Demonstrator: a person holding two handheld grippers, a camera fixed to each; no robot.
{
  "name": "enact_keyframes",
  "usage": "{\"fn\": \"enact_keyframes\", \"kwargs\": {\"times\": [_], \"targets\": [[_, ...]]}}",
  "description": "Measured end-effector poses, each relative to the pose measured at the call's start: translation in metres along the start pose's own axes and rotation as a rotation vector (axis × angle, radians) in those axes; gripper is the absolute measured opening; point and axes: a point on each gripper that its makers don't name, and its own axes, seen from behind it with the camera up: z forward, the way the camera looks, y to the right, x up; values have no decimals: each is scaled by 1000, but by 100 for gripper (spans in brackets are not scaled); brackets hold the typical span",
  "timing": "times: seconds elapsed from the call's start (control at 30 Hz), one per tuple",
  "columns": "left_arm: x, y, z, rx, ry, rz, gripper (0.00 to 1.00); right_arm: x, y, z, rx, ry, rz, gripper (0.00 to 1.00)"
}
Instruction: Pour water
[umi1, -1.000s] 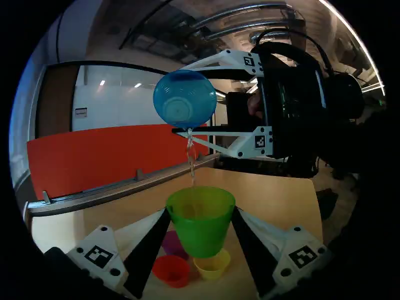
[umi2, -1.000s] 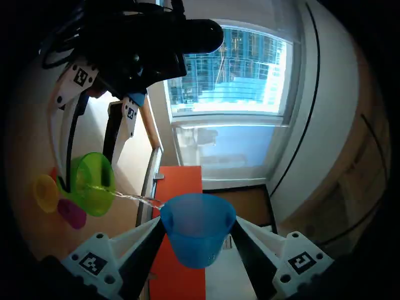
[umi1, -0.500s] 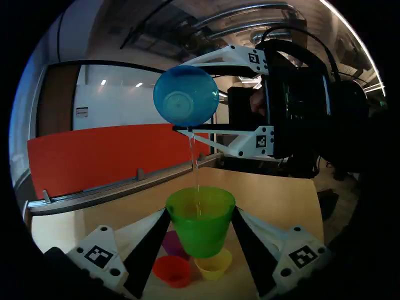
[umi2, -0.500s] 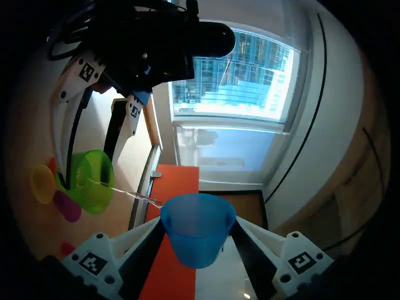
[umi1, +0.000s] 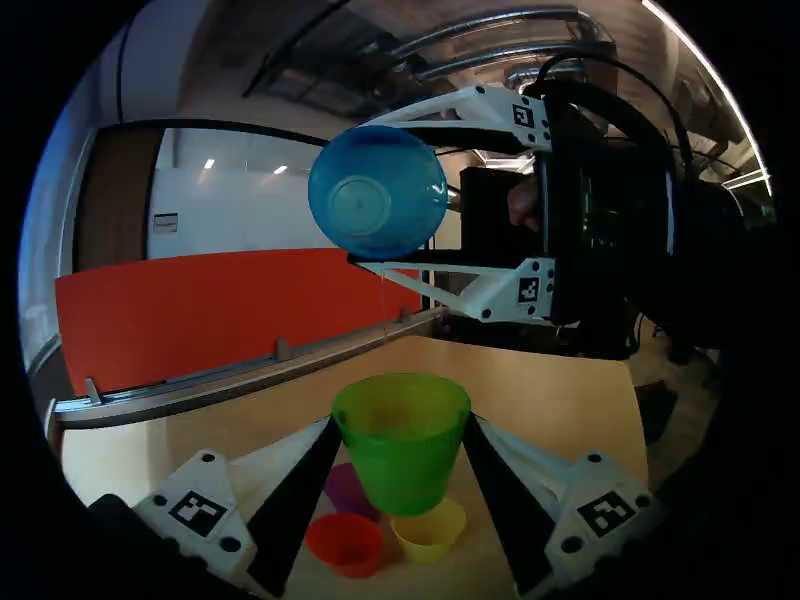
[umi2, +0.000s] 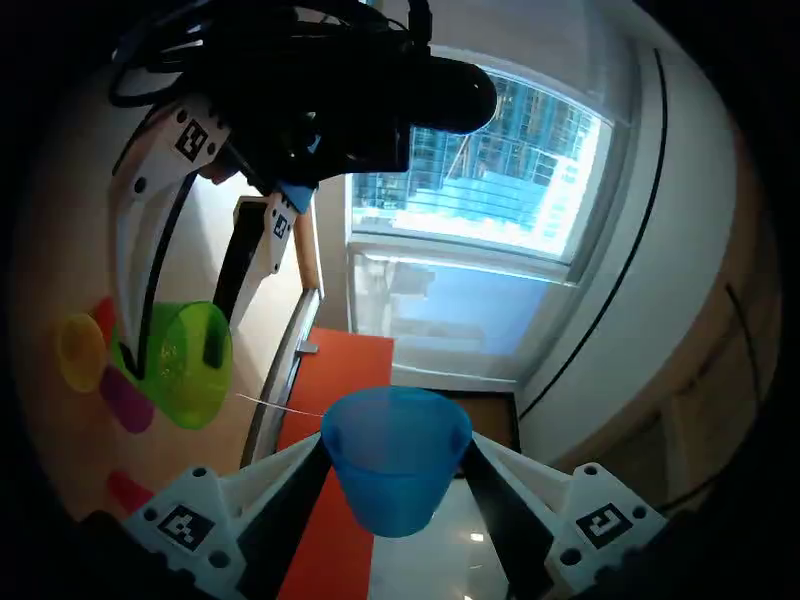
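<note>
Thin clear water trickle (umi1: 385, 305) drips from tipped blue plastic cup (umi1: 377, 192).
R gripper (umi2: 397, 447) clamps blue cup up high; L gripper (umi1: 402, 428) clamps green plastic cup (umi1: 402, 455) directly below, above wooden table (umi1: 560, 390).

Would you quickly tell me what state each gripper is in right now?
Left gripper: closed, holding the green cup.
Right gripper: closed, holding the blue cup.
</note>
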Motion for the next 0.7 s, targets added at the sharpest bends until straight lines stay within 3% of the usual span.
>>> {"fn": "enact_keyframes", "kwargs": {"times": [0.17, 0.37, 0.5, 0.7], "targets": [[1, 0, 1, 0, 3, -1, 86, -1, 1, -1, -4, 0, -1, 89], [3, 0, 0, 2, 5, 1, 86, -3, 2, -2, -2, 6, 46, 89], [3, 0, -2, 3, 4, 2, 86, -6, 2, -4, 3, 13, 121, 89], [5, 1, -3, 3, 3, 10, 86, -13, 5, -9, 4, 18, 290, 89]]}}
